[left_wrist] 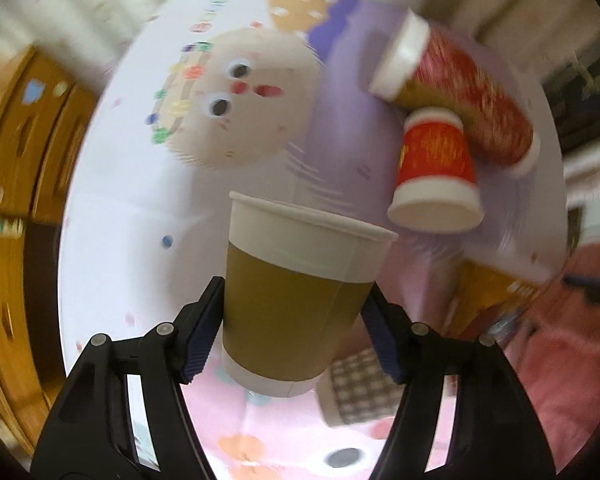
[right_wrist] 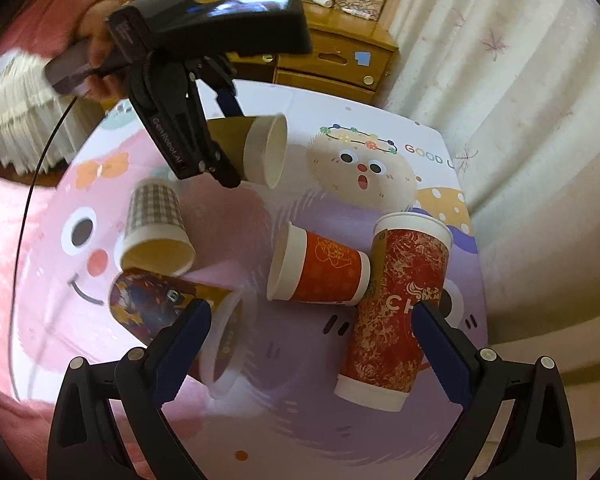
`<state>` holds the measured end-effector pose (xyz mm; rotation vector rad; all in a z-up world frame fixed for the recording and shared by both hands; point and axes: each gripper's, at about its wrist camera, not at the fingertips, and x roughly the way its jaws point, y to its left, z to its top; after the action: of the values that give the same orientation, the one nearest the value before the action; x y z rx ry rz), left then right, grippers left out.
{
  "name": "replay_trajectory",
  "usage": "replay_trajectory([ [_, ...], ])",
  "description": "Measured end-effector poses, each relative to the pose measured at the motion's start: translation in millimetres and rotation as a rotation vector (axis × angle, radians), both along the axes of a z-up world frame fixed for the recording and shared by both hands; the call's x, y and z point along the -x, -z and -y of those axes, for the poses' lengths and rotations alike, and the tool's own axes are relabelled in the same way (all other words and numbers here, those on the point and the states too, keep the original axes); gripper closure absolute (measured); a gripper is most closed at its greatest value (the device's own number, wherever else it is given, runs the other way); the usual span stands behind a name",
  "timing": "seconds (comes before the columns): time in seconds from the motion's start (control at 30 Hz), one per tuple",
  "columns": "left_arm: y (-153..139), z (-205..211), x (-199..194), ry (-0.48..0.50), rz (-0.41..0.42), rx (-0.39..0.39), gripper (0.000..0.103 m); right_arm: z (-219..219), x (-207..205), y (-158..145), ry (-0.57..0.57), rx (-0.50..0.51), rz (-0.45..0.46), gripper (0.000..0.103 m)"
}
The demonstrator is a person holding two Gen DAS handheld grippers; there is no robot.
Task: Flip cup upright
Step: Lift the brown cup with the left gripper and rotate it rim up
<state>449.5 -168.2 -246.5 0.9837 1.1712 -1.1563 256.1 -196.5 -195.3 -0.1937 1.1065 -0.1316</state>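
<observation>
My left gripper (left_wrist: pixel 296 316) is shut on a brown paper cup with a white rim (left_wrist: pixel 296 292) and holds it in the air above the table. In the right wrist view the left gripper (right_wrist: pixel 220 140) holds that cup (right_wrist: pixel 260 152) on its side, mouth to the right. My right gripper (right_wrist: pixel 312 344) is open and empty above the table's near part, between a dark patterned cup (right_wrist: pixel 160 312) lying on its side and a tall red cup (right_wrist: pixel 396 300) lying down.
A short red cup (right_wrist: pixel 320 268) lies on its side against the tall red cup, also in the left wrist view (left_wrist: pixel 436 172). A checkered cup (right_wrist: pixel 156 224) lies tilted at left. The cartoon table mat (right_wrist: pixel 364 176) covers the table. A wooden cabinet (right_wrist: pixel 340 60) and curtains stand behind.
</observation>
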Motion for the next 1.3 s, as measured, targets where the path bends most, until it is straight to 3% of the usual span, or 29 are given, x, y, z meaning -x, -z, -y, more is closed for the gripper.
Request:
replay_trajectory([
  [0.2,-48,-18,5,-0.287,-0.049,0.057,0.039,14,14,-32,0.112,-0.181,0.047,0.001],
  [0.4,-100,-66,53,-0.594,-0.147,0.129,0.039,35,49,-55,0.259,-0.427,0.054,0.001],
  [0.5,-112,-85,83,-0.708,-0.193,0.167,0.039,43,67,-60,0.3,-0.482,0.029,0.001],
  [0.67,-121,-111,137,-0.849,-0.192,0.193,0.039,56,100,-63,0.355,-0.532,-0.006,0.001],
  [0.8,-109,-124,174,-0.97,-0.276,0.211,0.039,75,120,-63,0.387,-0.606,-0.042,0.001],
  [1.0,-68,-117,227,-1.138,-0.409,0.195,0.039,111,128,-51,0.402,-0.723,-0.157,0.001],
  [1.2,-18,-85,273,-1.289,-0.45,0.173,0.039,145,121,-33,0.334,-0.801,-0.305,0.001],
  [1.3,5,-71,288,-1.366,-0.485,0.182,0.039,160,117,-20,0.28,-0.788,-0.373,0.001],
])
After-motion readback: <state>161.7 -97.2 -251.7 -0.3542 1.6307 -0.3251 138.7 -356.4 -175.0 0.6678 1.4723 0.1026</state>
